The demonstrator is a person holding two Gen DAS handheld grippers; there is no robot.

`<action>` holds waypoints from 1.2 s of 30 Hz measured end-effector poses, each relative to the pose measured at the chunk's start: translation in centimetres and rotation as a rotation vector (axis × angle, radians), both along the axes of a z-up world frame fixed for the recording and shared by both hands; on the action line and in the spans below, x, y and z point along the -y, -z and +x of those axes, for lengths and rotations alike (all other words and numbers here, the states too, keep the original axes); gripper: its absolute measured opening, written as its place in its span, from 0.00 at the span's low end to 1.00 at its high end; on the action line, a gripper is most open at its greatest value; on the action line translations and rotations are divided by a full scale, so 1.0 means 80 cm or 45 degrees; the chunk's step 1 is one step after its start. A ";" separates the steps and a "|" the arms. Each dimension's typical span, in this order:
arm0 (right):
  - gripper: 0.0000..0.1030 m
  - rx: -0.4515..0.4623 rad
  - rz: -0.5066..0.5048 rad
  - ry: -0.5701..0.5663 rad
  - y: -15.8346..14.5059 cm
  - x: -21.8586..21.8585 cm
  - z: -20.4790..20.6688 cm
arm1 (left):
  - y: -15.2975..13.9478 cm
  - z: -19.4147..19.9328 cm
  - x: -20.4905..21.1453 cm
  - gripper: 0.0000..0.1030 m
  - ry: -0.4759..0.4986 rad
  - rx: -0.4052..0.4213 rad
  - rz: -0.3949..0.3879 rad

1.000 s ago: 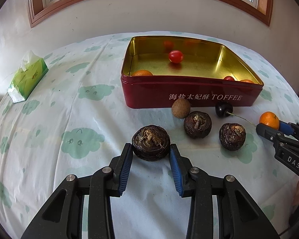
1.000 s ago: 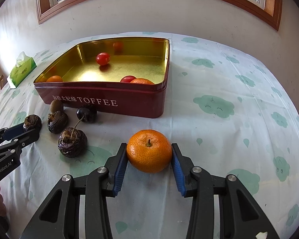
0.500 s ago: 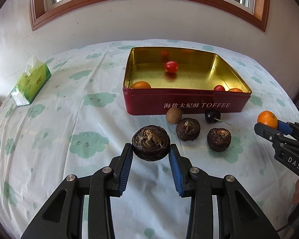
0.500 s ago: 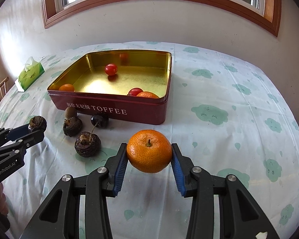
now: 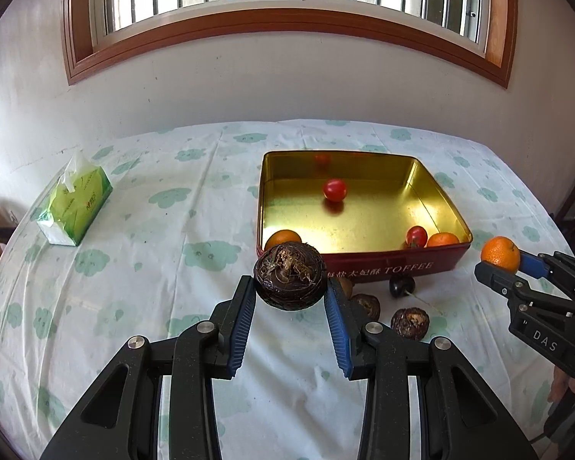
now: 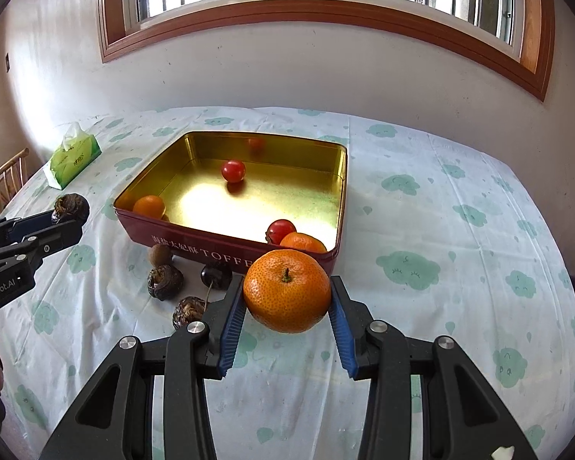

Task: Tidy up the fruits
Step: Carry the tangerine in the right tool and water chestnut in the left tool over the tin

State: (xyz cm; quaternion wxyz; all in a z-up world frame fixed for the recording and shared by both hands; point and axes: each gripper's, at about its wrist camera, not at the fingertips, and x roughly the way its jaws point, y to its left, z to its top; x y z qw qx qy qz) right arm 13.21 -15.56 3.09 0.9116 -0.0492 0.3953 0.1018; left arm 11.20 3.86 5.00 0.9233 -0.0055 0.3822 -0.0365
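Nearby, tissue pack [image 5: 74,201] beside tin [image 5: 398,264]

The tin [image 6: 249,257] is open-topped, and much of its gold floor is left bare between a tomato [image 6: 233,171] at the back and fruit in the near corners. Its near wall is fronted by two water chestnuts [image 6: 165,281], a cherry [image 6: 216,274] and a small brown fruit [image 6: 160,253]. Wide bare surface [image 6: 441,230] is seen right of the tin; a tissue pack [image 5: 76,207] stands far left.

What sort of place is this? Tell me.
Probably a room in a home: a table under a cloud-print cloth, a wood-framed window in a plain wall, and a tissue pack beside a toffee tin.
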 end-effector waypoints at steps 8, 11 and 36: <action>0.38 0.022 -0.005 -0.021 -0.015 -0.009 0.026 | -0.014 0.035 0.008 0.37 0.018 0.039 -0.024; 0.38 0.016 -0.014 -0.029 -0.014 -0.013 0.040 | -0.009 0.051 0.015 0.37 0.043 0.028 -0.010; 0.38 -0.103 -0.019 -0.055 0.037 -0.032 0.110 | 0.053 0.124 0.030 0.37 0.066 -0.091 0.023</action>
